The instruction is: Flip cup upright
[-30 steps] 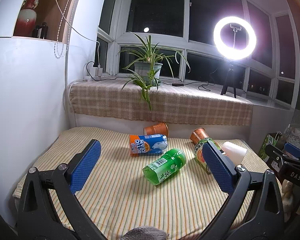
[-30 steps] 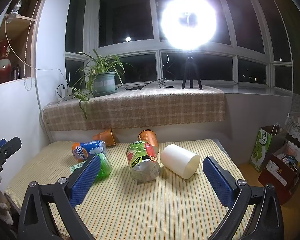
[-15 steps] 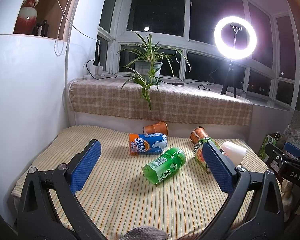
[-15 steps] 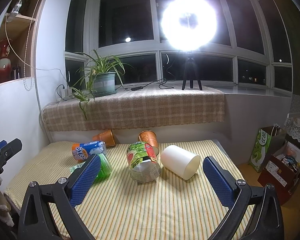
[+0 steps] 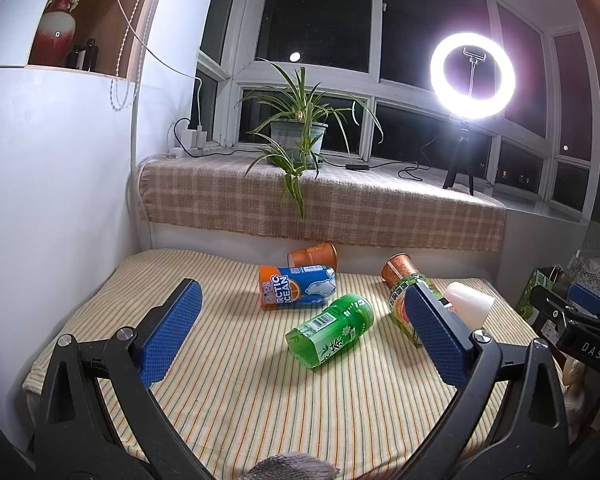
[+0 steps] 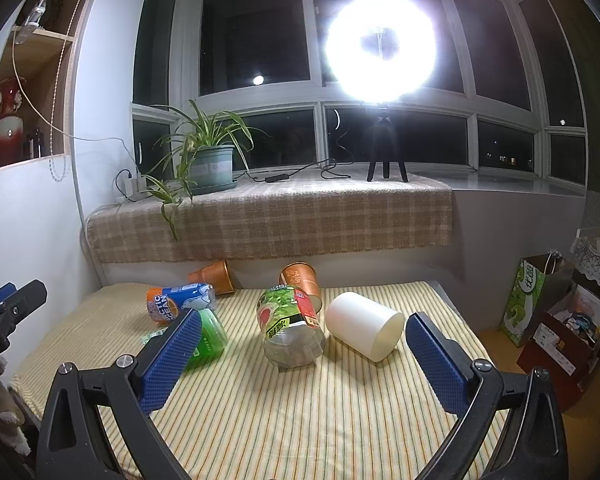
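While both tongs are hanging released over the striped bench [image 6: 300, 420], left tongs [image 5: 300, 332] and right tongs [image 6: 304, 354] are gripping nothing. White cup [image 6: 364, 331] is lying on its side just beyond the right tongs, beside a toppled clear jar [image 6: 290, 328], with green bottle [image 5: 332, 330] and orange can [image 5: 296, 287] lying further left.

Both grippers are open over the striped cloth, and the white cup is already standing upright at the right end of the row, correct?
Not quite. The white cup is not upright: the right wrist view shows it lying on its side on the striped cloth, mouth toward the camera. The rest holds: left gripper and right gripper are both open.
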A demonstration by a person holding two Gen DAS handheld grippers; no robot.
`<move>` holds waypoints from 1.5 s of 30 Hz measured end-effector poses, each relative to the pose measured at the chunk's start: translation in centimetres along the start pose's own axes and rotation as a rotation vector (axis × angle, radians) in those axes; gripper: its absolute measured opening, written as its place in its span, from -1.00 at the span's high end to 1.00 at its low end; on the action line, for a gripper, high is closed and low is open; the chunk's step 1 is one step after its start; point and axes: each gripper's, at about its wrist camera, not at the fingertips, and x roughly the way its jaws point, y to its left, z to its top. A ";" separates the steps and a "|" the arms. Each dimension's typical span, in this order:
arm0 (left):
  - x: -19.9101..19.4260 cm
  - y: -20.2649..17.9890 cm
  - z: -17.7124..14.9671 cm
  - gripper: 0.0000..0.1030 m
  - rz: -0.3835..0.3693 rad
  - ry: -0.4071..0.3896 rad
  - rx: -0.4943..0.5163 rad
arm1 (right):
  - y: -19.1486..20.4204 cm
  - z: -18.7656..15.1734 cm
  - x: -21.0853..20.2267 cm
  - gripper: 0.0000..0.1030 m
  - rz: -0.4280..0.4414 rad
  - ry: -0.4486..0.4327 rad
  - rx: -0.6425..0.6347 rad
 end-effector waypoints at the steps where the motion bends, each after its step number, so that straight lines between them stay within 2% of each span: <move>1: 0.0 0.0 0.0 -1.00 0.000 0.000 -0.001 | 0.0 0.0 0.0 -1.00 -0.001 0.000 -0.001; 28: -0.4 0.7 0.1 -1.00 0.005 0.008 -0.004 | 1.1 -0.3 1.0 -1.00 0.014 0.009 -0.014; 29: 0.2 1.0 -1.1 -0.99 0.007 0.010 -0.005 | 1.2 -0.2 1.2 -1.00 0.018 0.010 -0.019; 33: 0.5 1.2 -1.2 -0.99 0.014 0.017 -0.008 | 1.7 -0.1 2.0 -1.00 0.036 0.015 -0.036; 38: 0.9 1.9 -1.2 -0.99 0.029 0.028 -0.014 | 2.8 0.4 3.7 -1.00 0.101 0.014 -0.080; 45: 1.5 3.2 -1.0 -0.99 0.060 0.047 -0.007 | 4.9 1.8 7.7 -0.99 0.280 0.049 -0.220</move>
